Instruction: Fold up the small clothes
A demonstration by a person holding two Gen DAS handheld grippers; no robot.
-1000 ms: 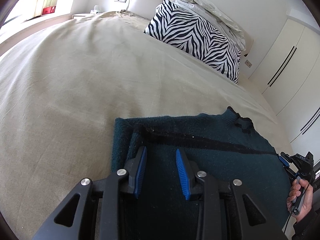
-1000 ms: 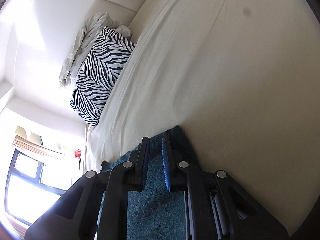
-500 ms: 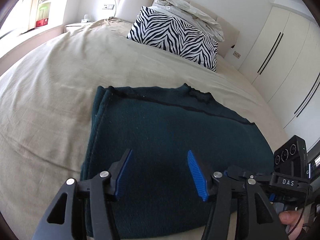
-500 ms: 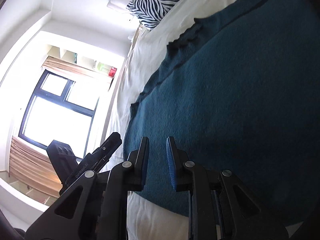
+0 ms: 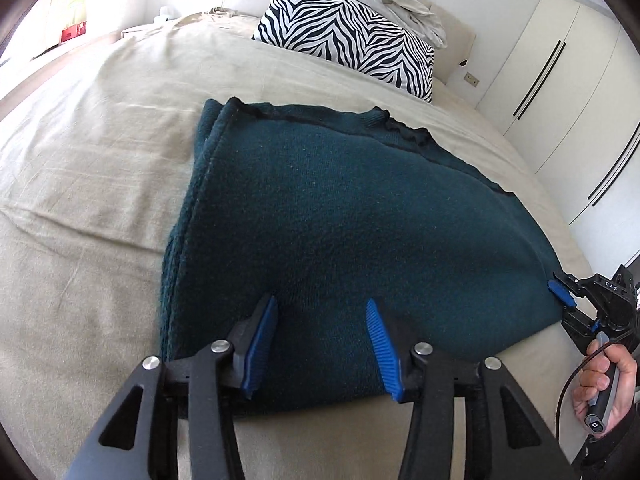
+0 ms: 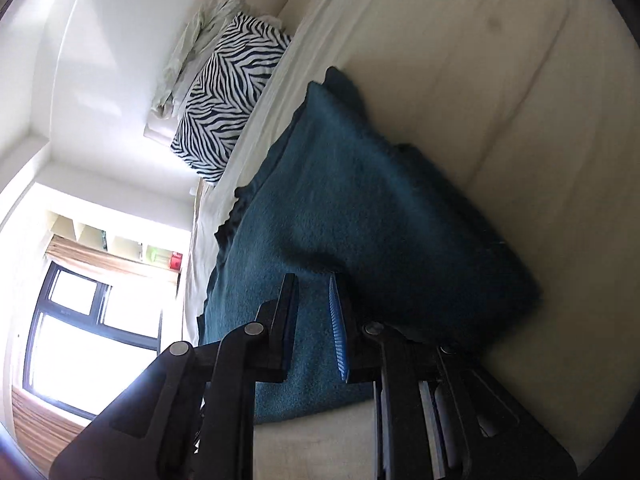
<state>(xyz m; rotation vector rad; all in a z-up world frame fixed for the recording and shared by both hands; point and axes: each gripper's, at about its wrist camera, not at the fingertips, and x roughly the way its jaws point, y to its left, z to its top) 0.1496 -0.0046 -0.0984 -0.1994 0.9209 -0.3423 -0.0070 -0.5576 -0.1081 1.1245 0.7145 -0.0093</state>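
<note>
- Tongs of the left hand (image 5: 320,330) gape wide over the near edge of the jumper (image 5: 340,216), gripping nothing.
- Right tongs (image 6: 314,322) stand narrowly parted, also without a hold.
- Jumper lies folded on the bed (image 5: 100,140); soft, thick knit, probably limp, best pinched at corners.

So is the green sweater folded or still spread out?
Folded. The sweater lies doubled on the bed, stacked layers showing along its left edge.
</note>
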